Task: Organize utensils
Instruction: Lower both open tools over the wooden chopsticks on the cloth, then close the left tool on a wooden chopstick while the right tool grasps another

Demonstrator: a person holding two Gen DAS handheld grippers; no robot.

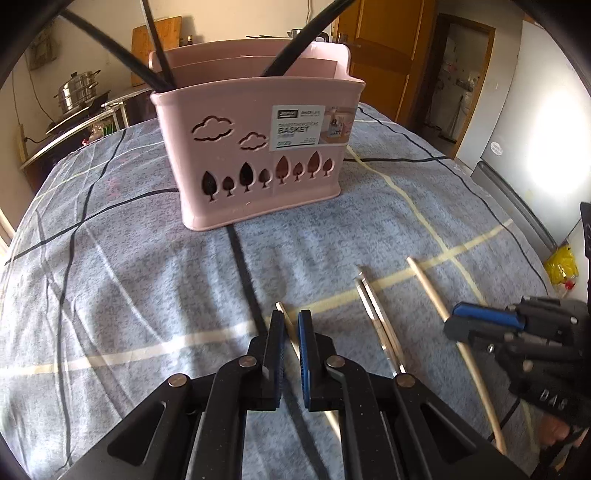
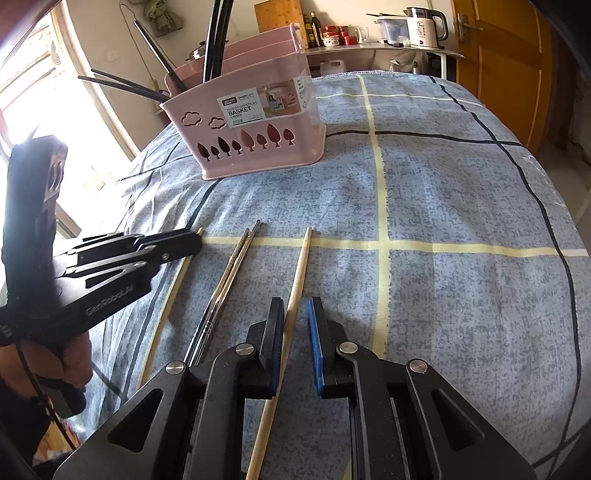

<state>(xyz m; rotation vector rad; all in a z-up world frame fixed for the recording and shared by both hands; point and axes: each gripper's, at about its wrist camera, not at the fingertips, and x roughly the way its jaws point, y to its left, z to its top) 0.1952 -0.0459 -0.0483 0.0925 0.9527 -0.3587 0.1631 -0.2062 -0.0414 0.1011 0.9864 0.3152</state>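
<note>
A pink utensil basket (image 1: 251, 147) (image 2: 258, 147) stands on the far part of the table with black chopsticks (image 1: 159, 55) (image 2: 214, 44) sticking out of it. On the near cloth lie a wooden chopstick (image 1: 291, 334) (image 2: 173, 291), a pair of metal chopsticks (image 1: 376, 317) (image 2: 229, 277) and a second wooden chopstick (image 1: 428, 288) (image 2: 299, 269). My left gripper (image 1: 290, 319) (image 2: 192, 240) is shut on the first wooden chopstick near its far end. My right gripper (image 2: 295, 306) (image 1: 456, 317) straddles the second one; its jaws stand slightly apart, with a gap on the right side.
A blue-grey checked cloth (image 2: 443, 192) covers the table. A person's hand (image 2: 74, 362) holds the left gripper's handle. Behind are a steel pot (image 1: 77, 88), a shelf with a kettle (image 2: 424, 26) and a wooden door (image 1: 384, 55). A yellow bag (image 1: 561, 262) lies off the right edge.
</note>
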